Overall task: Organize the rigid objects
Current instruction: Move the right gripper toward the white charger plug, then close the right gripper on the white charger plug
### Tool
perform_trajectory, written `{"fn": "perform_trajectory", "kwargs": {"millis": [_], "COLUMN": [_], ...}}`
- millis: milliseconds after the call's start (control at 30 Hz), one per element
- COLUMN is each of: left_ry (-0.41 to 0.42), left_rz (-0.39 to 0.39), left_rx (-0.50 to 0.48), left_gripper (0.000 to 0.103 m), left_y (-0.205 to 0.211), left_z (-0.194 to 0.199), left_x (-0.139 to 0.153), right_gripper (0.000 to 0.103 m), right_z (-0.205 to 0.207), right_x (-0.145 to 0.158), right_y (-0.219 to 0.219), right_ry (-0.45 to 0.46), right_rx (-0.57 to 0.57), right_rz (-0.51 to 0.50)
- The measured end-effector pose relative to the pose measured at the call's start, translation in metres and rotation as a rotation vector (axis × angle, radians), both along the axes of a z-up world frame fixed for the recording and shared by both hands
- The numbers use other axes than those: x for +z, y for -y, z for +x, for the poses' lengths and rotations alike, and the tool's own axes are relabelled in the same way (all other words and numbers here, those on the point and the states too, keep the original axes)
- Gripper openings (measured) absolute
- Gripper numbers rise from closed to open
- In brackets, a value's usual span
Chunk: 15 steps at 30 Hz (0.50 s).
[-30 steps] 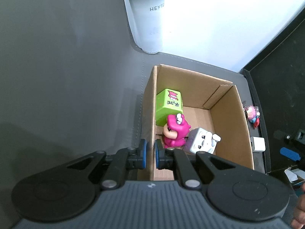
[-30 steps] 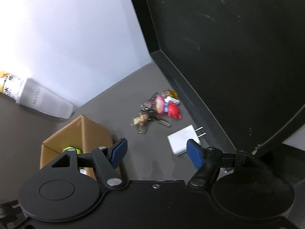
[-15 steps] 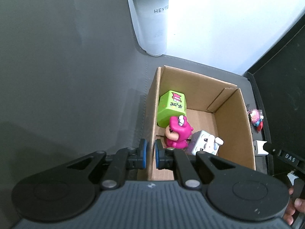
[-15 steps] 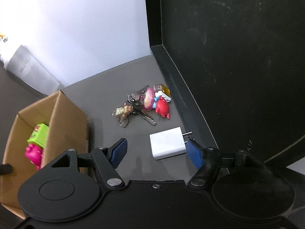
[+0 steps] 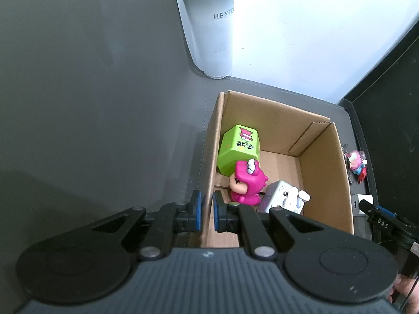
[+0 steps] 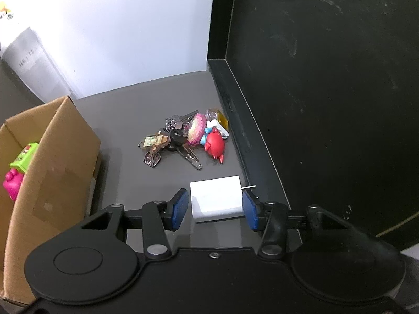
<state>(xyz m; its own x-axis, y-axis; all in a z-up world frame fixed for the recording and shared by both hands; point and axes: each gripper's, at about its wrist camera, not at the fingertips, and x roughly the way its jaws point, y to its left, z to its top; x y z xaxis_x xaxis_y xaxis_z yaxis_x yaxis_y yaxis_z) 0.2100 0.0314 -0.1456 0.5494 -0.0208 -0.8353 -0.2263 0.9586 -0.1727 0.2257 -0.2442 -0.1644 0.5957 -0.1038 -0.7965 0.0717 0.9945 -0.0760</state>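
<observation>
Two grippers are at work over the grey desk (image 6: 157, 99). The left gripper (image 5: 206, 212) has its fingers (image 5: 196, 210) pinched onto the near left wall of the cardboard box (image 5: 277, 123), one blue pad outside the wall and one inside, with only the cardboard's thickness between them. Just ahead of those fingers, inside the box, stands a pink figurine (image 5: 247, 183); a green cube (image 5: 239, 147) sits beyond it against the same wall, and a white-grey block toy (image 5: 284, 200) lies to the right of the figurine, close to the right-hand finger. Far ahead and a little left of the fingers, a tall frosted cup (image 5: 212, 26) stands on the desk by the white wall.

The right gripper (image 6: 214, 210) is spread wide, its fingers (image 6: 179, 209) straddling a white charger (image 6: 216, 198) that lies flat on the desk. The right pad appears to be at the charger's prong end; the left pad stands slightly apart from the opposite side, so the charger is bracketed but not clamped. Ahead of these fingers, a bunch of keys with colourful charms (image 6: 188, 136) lies on the desk near the base of the black panel (image 6: 327, 78). The box is off to the left of the fingers, well apart from the charger.
</observation>
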Motion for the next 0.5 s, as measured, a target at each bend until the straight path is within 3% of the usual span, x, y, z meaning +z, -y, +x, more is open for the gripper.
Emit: {"fn": "perform_trajectory", "kwargs": {"millis": [100, 233, 367, 433, 500], "left_ry": [0.001, 0.001, 0.004, 0.004, 0.004], "left_rz": [-0.002, -0.007, -0.004, -0.005, -0.005], "left_rx": [-0.001, -0.001, -0.004, -0.003, -0.003], "left_gripper": [0.008, 0.008, 0.008, 0.008, 0.008], "left_y": [-0.0006, -0.0014, -0.0006, -0.0009, -0.0008], "left_z": [0.0001, -0.0006, -0.0014, -0.0017, -0.0019], "left_x": [0.0001, 0.0004, 0.0004, 0.0002, 0.0002], "right_gripper": [0.046, 0.023, 0.021, 0.023, 0.050], "right_z": [-0.0005, -0.0023, -0.0054, -0.0069, -0.0078], "right_x": [-0.0015, 0.0000, -0.0009, -0.0002, 0.0037], "right_y": [-0.0030, -0.0048, -0.0052, -0.0049, -0.0052], "right_ry": [0.000, -0.020, -0.051, -0.053, -0.027], "right_rx": [0.012, 0.014, 0.011, 0.006, 0.012], "right_rz": [-0.021, -0.022, 0.004, 0.014, 0.018]}}
